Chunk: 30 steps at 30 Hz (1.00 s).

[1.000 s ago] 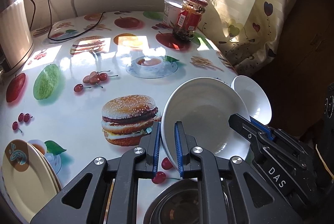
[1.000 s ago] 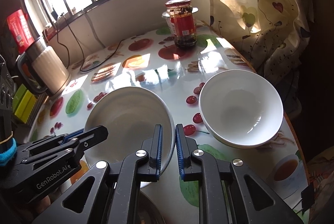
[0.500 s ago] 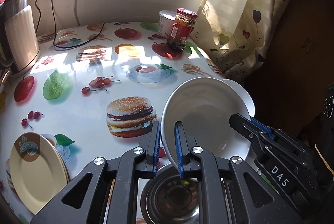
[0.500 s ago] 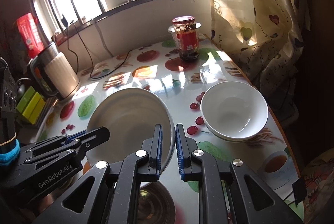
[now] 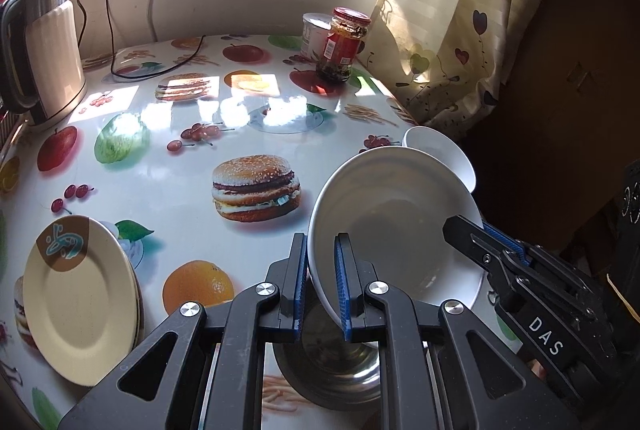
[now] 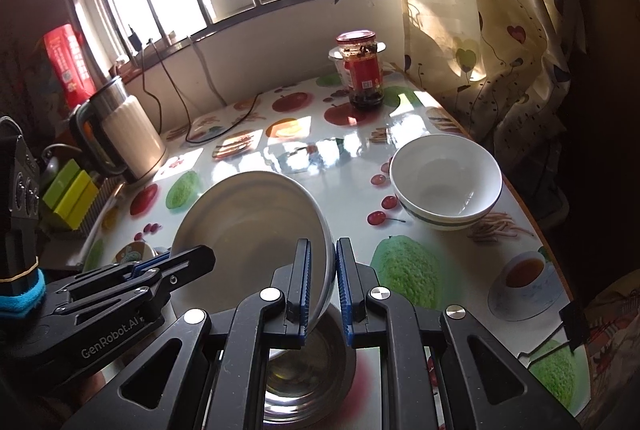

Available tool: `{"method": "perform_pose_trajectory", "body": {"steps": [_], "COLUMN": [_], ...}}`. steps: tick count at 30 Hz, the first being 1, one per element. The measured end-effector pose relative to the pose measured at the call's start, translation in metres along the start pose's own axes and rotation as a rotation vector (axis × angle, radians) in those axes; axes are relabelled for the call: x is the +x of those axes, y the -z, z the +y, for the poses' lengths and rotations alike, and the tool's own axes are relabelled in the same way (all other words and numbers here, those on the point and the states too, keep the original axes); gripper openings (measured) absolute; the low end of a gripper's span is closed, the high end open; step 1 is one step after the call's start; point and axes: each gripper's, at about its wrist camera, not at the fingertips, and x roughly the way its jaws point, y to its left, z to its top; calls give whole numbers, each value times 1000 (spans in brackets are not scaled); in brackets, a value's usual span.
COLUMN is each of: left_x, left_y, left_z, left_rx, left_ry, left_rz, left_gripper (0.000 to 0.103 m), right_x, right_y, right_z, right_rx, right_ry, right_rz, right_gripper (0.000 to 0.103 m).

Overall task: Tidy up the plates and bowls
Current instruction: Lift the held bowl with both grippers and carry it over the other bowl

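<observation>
Both grippers hold one large white bowl (image 5: 400, 222) by opposite rims, lifted above the table. My left gripper (image 5: 320, 278) is shut on its left rim. My right gripper (image 6: 322, 282) is shut on its right rim; the bowl also shows in the right wrist view (image 6: 248, 230). A steel bowl (image 5: 328, 370) sits right under it, also in the right wrist view (image 6: 308, 370). A second white bowl (image 6: 446, 181) with a green band stands on the table at the right. A stack of cream plates (image 5: 80, 298) lies at the left.
A red-lidded jar (image 5: 344, 45) and a white tub (image 5: 314, 33) stand at the back by the curtain. A kettle (image 5: 44, 45) with its cable stands at the back left. Yellow-green boxes (image 6: 70, 193) lie past the left edge. The table edge runs close at the right.
Both grippers have lifted the white bowl up and back toward me. The steel bowl has come into view beneath it, and the plates and far table show more.
</observation>
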Motion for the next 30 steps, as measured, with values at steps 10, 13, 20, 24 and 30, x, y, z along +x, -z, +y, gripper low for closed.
{"method": "perform_pose_trajectory", "body": {"steps": [10,13,20,24,30], "left_x": [-3,-1,2,4,6], "left_y": [19,24,35,40,45], "left_z": [3,4,5,6,10], "left_rx": [-2,-8,-5,-9,-16], "left_ry": [2,-3,-7,-10,-18], "left_rz": [27,43,64,74,91], "left_gripper": [14,14,14,14,14], "right_x": [-3,-2,0,1,5], "right_y": [24,31,43,48,55], "right_z": [1,0,0,0,1], "right_rx": [15,25,31,33,28], "right_ry": [3,-4,-4,-2,-2], "right_rz": [34,45,68,79,99], "right_gripper": [13,13,13,13,13]}}
